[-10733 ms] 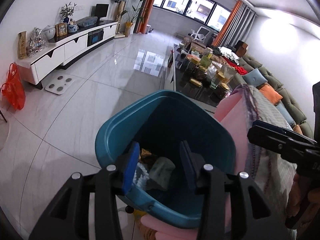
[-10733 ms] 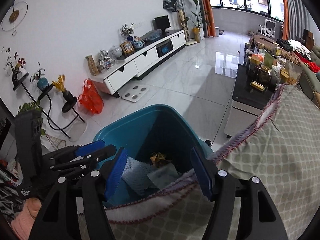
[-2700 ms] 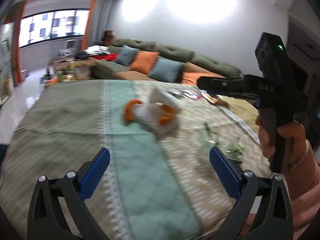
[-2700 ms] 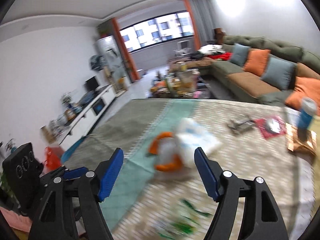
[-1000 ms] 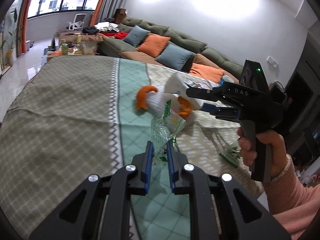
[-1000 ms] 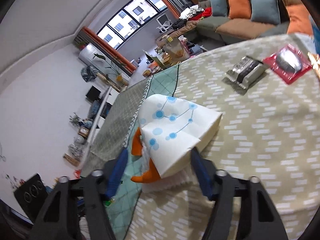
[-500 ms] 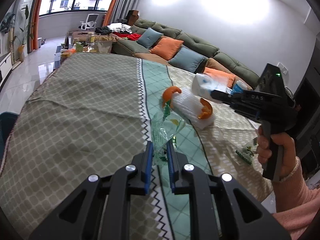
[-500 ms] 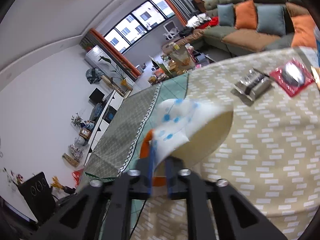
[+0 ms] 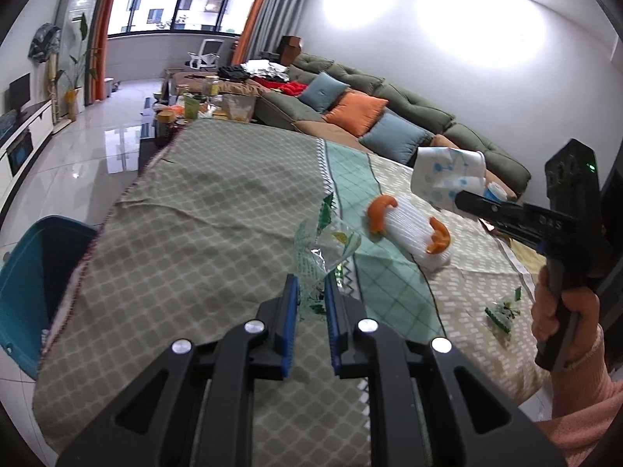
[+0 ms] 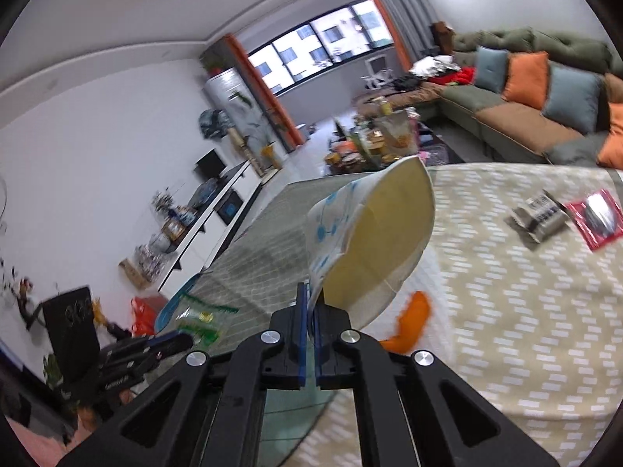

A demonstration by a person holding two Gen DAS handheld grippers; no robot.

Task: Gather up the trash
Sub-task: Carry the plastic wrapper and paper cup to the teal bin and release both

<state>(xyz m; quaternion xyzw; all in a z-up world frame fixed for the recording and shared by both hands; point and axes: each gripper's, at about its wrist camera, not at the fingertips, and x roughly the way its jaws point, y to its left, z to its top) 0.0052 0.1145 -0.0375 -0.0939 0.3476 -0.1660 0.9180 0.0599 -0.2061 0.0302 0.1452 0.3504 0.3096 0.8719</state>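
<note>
My left gripper [image 9: 311, 290] is shut on a clear plastic wrapper with green print [image 9: 323, 247], held above the cloth-covered table [image 9: 202, 233]. My right gripper [image 10: 310, 313] is shut on the rim of a squashed white paper cup with blue dots [image 10: 373, 245], lifted off the table; it also shows in the left wrist view [image 9: 447, 179]. The teal trash bin [image 9: 27, 272] stands on the floor at the table's left edge. A white foam net with orange peel [image 9: 412, 229] lies on the table. A small green wrapper scrap [image 9: 502, 309] lies near the right edge.
A foil packet [image 10: 539, 214] and a red card with a mouse-like object [image 10: 599, 218] lie further back on the table. A green sofa with cushions [image 9: 389, 116] runs behind it. A cluttered coffee table [image 9: 202, 101] and a white TV cabinet [image 10: 210, 225] stand beyond.
Both grippers have swung left toward the bin side with their loads. The right gripper has lifted the paper cup off the foam net, which stays on the table.
</note>
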